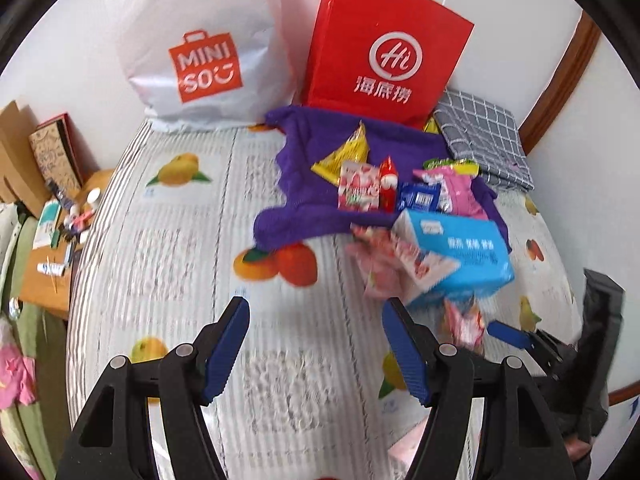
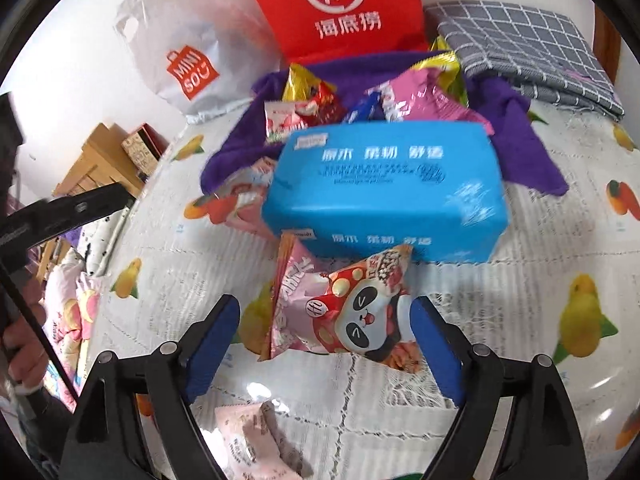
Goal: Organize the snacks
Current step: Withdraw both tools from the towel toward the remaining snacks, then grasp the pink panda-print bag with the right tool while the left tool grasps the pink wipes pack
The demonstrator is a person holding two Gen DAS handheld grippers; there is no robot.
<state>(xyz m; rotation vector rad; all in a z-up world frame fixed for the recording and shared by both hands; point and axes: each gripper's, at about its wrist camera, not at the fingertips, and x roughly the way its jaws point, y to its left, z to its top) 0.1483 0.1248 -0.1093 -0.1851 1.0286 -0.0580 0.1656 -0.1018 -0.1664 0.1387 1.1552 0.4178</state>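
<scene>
The right gripper [image 2: 324,344], jaws wide, straddles a light, crinkly panda snack packet [image 2: 340,316] on the bed [image 2: 400,400]; mid-bag suits gripping. The left gripper [image 1: 316,344] hangs open, empty.

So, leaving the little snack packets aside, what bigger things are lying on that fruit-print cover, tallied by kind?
Shopping bags: 2 (white plastic bag, red paper bag)
Cloths: 2 (purple fuzzy cloth, grey checked folded cloth)
Wrapped packs: 1 (blue rectangular pack)
Total: 5
</scene>
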